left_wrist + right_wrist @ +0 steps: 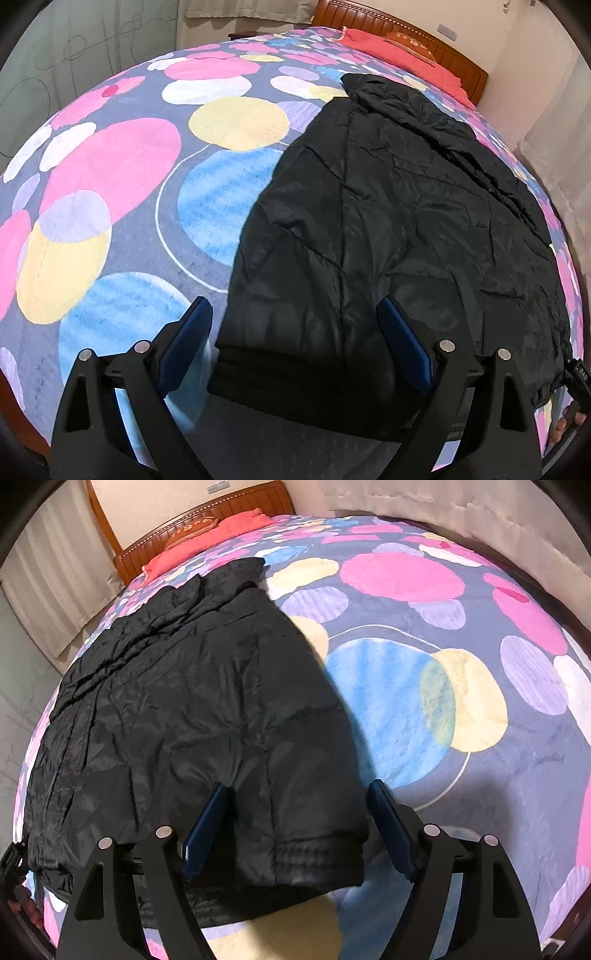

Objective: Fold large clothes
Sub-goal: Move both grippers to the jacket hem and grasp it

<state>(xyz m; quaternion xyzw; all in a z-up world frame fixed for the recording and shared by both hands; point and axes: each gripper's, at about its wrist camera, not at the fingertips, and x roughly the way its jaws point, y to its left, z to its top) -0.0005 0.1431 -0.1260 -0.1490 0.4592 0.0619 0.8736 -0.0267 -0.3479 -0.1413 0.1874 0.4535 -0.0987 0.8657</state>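
A large black quilted jacket (388, 221) lies flat on the bed, its hem toward me and its collar end far away. It also shows in the right wrist view (192, 709). My left gripper (295, 314) is open, its blue pads on either side of the jacket's near left hem corner, a little above it. My right gripper (301, 794) is open over the near right hem corner, with the ribbed hem band (314, 853) between the fingers. Neither gripper holds cloth.
The bed has a grey blanket (122, 177) with large pink, blue and yellow circles. A red pillow (391, 48) and wooden headboard (369, 14) stand at the far end. Curtains and walls surround the bed. The other gripper and hand show at the frame edge (576, 376).
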